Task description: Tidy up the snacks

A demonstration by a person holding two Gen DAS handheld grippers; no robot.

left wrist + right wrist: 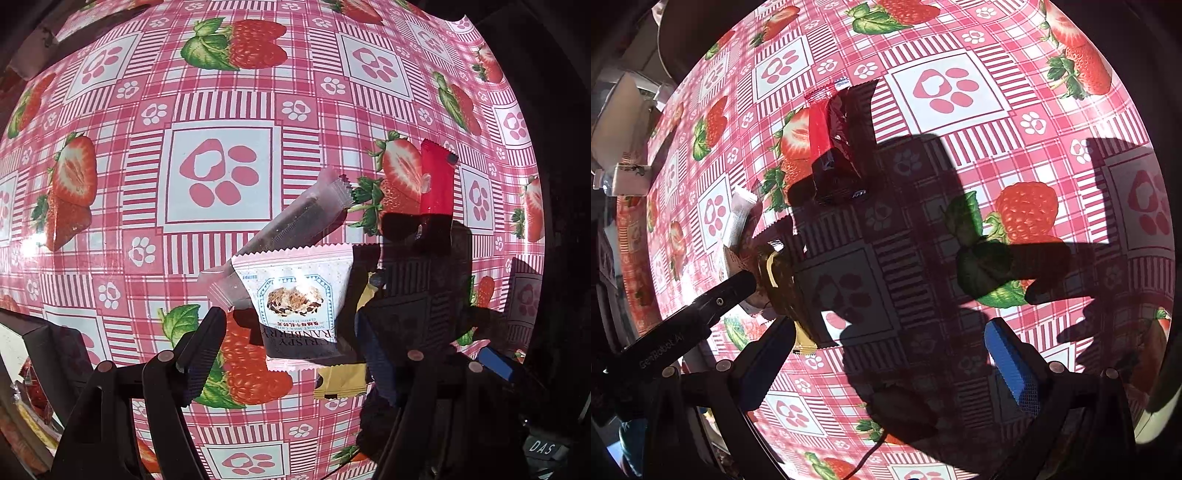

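While my left hand-held gripper (291,347) hovers wide and empty over the cranberry packet (299,295), atop the clear-wrapped bar (280,236) and yellow packet (343,380) on the counter (221,110), I'd straddle only its edges. Right hand-held gripper (890,365): wide, empty.

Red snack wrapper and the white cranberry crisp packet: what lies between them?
In the left wrist view, only bare strawberry tablecloth, partly shadowed, separates the red snack wrapper from the white cranberry crisp packet.
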